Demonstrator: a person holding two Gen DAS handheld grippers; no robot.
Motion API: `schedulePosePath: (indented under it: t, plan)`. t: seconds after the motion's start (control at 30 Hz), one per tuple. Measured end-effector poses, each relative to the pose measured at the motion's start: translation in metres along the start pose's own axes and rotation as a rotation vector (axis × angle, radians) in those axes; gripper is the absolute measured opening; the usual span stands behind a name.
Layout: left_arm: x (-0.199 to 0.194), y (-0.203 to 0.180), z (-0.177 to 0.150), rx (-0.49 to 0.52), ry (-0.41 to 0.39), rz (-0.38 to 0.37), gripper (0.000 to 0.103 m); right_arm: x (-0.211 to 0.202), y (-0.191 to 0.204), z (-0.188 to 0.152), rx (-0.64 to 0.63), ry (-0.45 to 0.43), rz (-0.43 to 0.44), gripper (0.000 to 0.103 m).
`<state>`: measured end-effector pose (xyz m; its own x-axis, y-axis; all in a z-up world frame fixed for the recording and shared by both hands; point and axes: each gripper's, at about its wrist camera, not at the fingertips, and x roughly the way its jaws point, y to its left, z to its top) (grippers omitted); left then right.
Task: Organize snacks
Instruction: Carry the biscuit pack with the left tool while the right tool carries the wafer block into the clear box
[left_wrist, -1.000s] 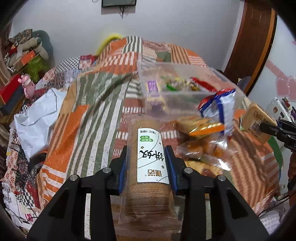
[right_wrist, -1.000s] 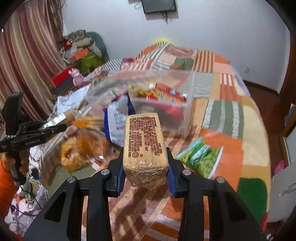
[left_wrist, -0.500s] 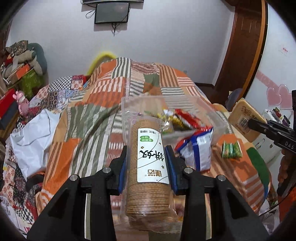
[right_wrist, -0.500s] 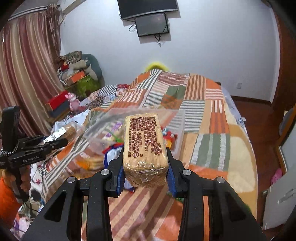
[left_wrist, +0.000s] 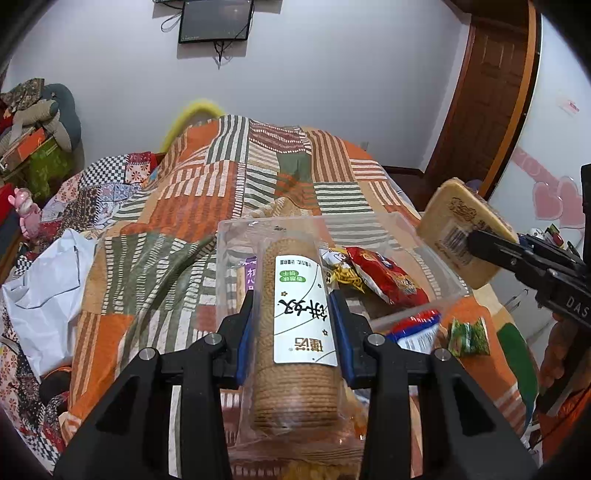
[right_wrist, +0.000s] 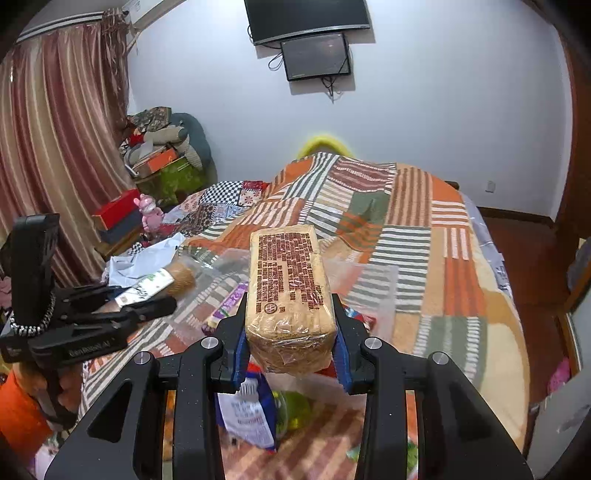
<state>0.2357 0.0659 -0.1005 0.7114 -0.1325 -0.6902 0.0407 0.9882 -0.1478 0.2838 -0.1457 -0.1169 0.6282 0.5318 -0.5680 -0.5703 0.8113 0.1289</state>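
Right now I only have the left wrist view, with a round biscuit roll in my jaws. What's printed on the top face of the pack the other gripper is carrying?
Observer: Dense brown text covers the tan pack; the right gripper is shut on it.
Operator: Anything under that pack?
Observer: A blue and white snack bag lies on the bed below it.
Operator: What's along the room's left side?
Observer: A striped curtain.
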Motion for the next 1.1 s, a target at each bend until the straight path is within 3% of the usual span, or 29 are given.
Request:
schedulePosePath:
  t: [0.63,0.8,1.0,1.1]
  plan:
    - [0.079,0.019,0.016,-0.065,0.107,0.009,0.037,0.072,-0.001,-0.011,0.045,0.161,0.048,0.034]
    - [0.087,0.024,0.016,-0.089,0.126,-0.018,0.038,0.076,0.000,-0.015,0.052,0.179,0.059,0.034]
    - [0.088,0.023,0.017,-0.083,0.130,0.011,0.038,0.076,0.000,-0.014,0.047,0.193,0.049,0.036]
    - [0.086,0.026,0.018,-0.099,0.126,0.032,0.046,0.074,-0.002,-0.012,0.049,0.193,0.040,0.036]
